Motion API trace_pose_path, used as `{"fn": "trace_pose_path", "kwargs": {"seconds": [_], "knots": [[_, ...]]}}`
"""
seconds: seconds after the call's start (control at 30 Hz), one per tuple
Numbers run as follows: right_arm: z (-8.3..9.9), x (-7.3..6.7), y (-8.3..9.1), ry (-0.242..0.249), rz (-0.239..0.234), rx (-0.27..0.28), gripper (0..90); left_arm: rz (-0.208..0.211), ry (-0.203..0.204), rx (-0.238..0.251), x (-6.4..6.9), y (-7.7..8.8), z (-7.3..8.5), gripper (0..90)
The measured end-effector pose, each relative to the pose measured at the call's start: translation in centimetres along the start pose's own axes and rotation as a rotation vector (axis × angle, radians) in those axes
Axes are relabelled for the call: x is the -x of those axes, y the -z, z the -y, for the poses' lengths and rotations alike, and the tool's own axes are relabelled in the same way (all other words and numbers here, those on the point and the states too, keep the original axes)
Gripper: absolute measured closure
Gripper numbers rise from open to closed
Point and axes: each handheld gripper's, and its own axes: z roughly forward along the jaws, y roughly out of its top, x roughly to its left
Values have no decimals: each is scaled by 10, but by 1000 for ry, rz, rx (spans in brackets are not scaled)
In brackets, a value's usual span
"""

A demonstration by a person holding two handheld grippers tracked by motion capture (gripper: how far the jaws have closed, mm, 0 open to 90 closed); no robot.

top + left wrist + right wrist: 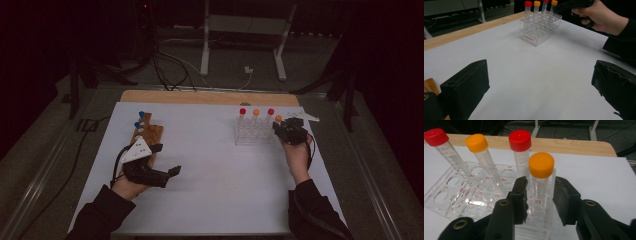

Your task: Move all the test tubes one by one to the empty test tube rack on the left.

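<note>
Clear acrylic, the tube rack (454,195) stands on the white tabletop (215,170) near its far right and holds four capped tubes, two red-capped and two orange-capped. The right gripper view shows the right tongs (539,192) flanking the nearest orange-capped tube (540,177) in its rack hole, with slim gaps at both pads, not yet clamped. The high view adds a wooden block (150,134) with two blue-capped tubes (139,120) beside the left tongs (167,172), which gape released.

clear glossy plastic rack (446,195), matt white tabletop (215,170), wooden edge (200,97)
</note>
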Motion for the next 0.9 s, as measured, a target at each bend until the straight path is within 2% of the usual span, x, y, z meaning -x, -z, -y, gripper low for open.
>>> {"fn": "trace_pose_path", "kwargs": {"seconds": [0.2,0.67,0.9], "knots": [[0,-1,-5,6,-3,-5,714,-6,2,-2,0,0,0,21],[-1,-1,-7,22,13,-7,744,-1,2,-4,-1,0,1,21],[-9,-4,7,62,26,54,746,1,4,-4,-1,0,1,21]]}}
